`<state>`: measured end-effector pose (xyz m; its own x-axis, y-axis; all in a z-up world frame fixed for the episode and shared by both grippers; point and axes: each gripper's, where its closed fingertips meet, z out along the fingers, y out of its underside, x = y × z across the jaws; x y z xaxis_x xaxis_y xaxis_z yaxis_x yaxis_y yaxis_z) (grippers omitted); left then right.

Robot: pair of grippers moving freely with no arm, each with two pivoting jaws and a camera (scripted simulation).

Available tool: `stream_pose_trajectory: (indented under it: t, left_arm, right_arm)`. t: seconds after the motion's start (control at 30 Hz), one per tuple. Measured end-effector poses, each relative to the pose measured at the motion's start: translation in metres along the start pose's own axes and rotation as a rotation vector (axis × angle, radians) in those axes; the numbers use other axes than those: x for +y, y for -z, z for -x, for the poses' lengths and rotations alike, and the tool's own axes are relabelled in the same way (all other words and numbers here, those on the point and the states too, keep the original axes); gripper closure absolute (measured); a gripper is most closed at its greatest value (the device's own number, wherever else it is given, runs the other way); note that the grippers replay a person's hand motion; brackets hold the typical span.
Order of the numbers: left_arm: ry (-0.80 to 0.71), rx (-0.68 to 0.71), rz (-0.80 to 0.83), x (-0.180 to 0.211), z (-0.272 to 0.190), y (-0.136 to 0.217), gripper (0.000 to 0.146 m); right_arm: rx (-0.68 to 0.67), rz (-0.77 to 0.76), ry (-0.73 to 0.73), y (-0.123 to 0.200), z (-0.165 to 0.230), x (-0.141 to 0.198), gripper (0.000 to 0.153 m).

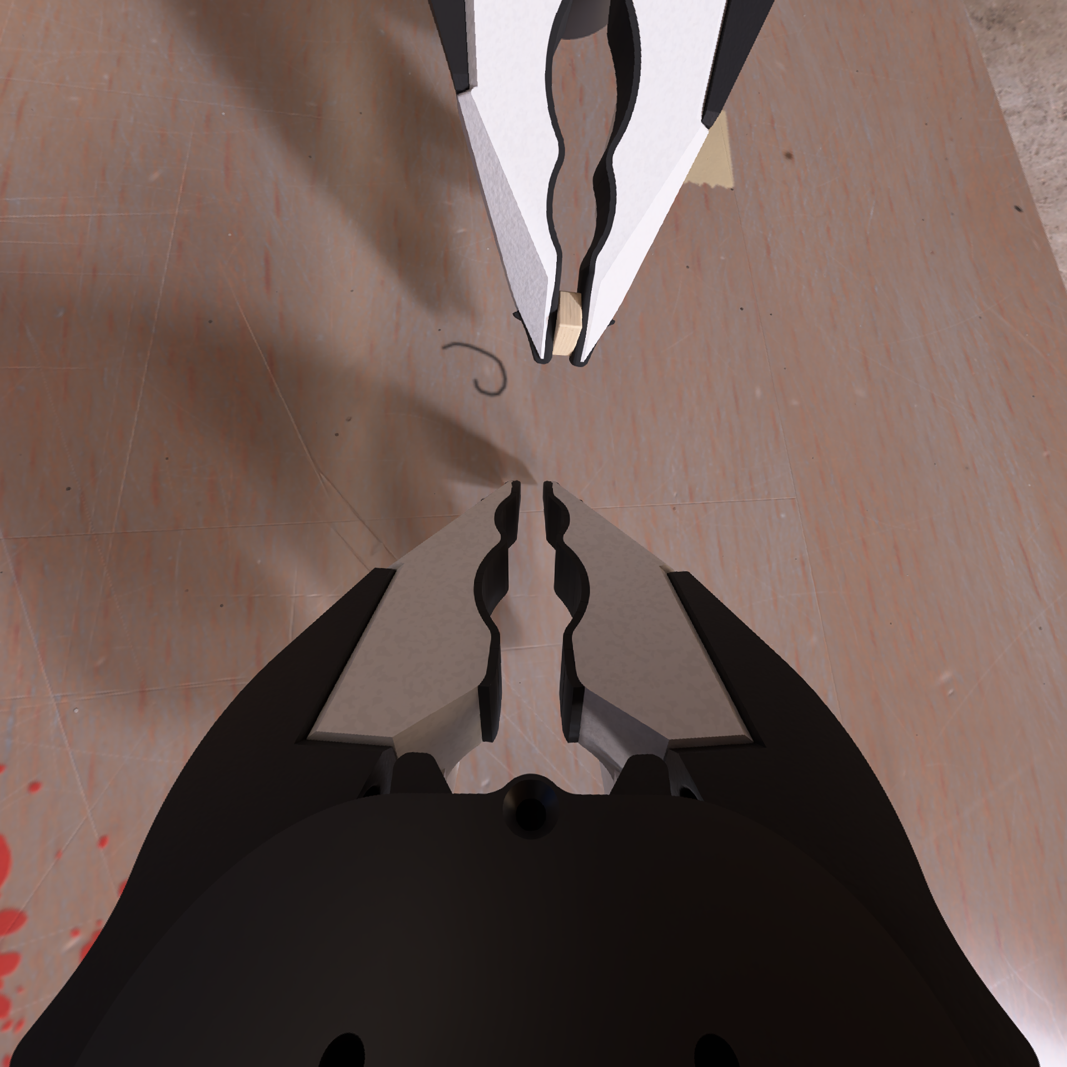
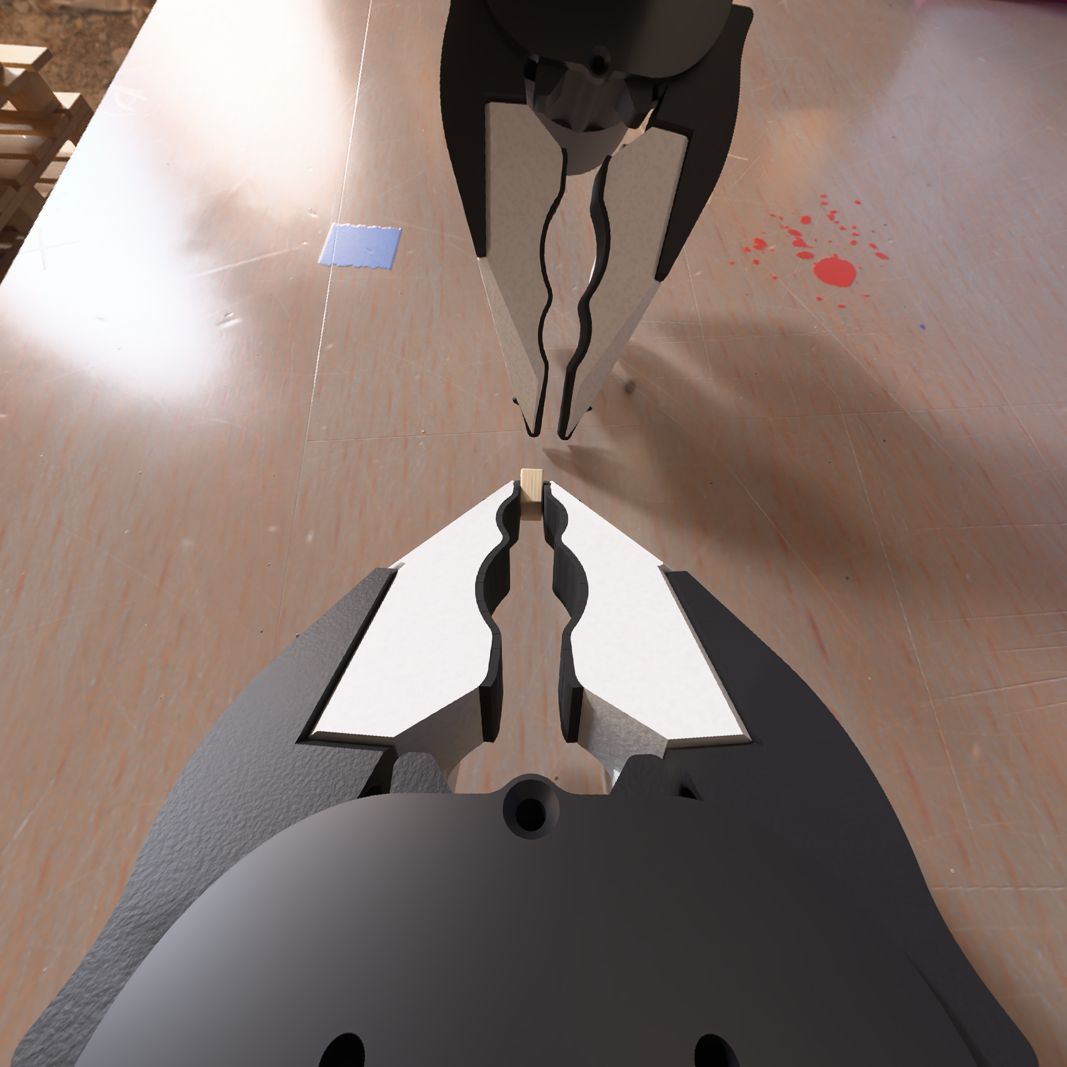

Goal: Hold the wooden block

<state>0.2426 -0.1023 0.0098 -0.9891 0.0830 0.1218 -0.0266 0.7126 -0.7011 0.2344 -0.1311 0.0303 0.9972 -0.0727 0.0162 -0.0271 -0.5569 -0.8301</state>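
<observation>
A small pale wooden block [image 2: 531, 484] sits pinched between the fingertips of my right gripper [image 2: 531, 491], which is shut on it above the wooden table [image 2: 231, 577]. In the left wrist view the same block [image 1: 566, 332] shows between the right gripper's white fingers [image 1: 564, 355]. My left gripper [image 1: 531, 486] points tip to tip at the right one, a short way from the block. Its jaws stand a narrow gap apart with nothing between them. It also shows in the right wrist view [image 2: 548, 432].
A blue tape patch [image 2: 361, 245] and a red paint splatter [image 2: 831, 268] mark the table. A wooden rack [image 2: 29, 115] stands off the far left edge. A tan tape piece [image 1: 713, 156] and a black curl mark [image 1: 485, 369] lie near the table's right edge [image 1: 993, 173].
</observation>
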Motion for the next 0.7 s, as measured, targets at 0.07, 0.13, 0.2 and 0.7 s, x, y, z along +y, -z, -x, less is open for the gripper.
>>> stream_pose_trajectory:
  t: [0.07,0.13,0.2,0.7]
  left_arm:
    - [0.002,0.002,-0.002,0.0,0.0,0.0,0.138]
    - [0.002,0.003,-0.003,0.0,0.0,0.0001,0.138]
    - [0.001,0.001,-0.002,0.0,0.0,0.0,0.138]
    - [0.0,0.002,-0.01,-0.0005,-0.0002,-0.0004,0.139]
  right_arm:
    - [0.0,0.0,0.0,0.0,-0.0002,0.0,0.146]
    - [0.0,0.0,0.0,0.0,-0.0002,0.0,0.146]
    - [0.0,0.0,0.0,0.0,-0.0002,0.0,0.146]
    - [0.001,-0.001,-0.001,0.0,-0.0003,0.0001,0.146]
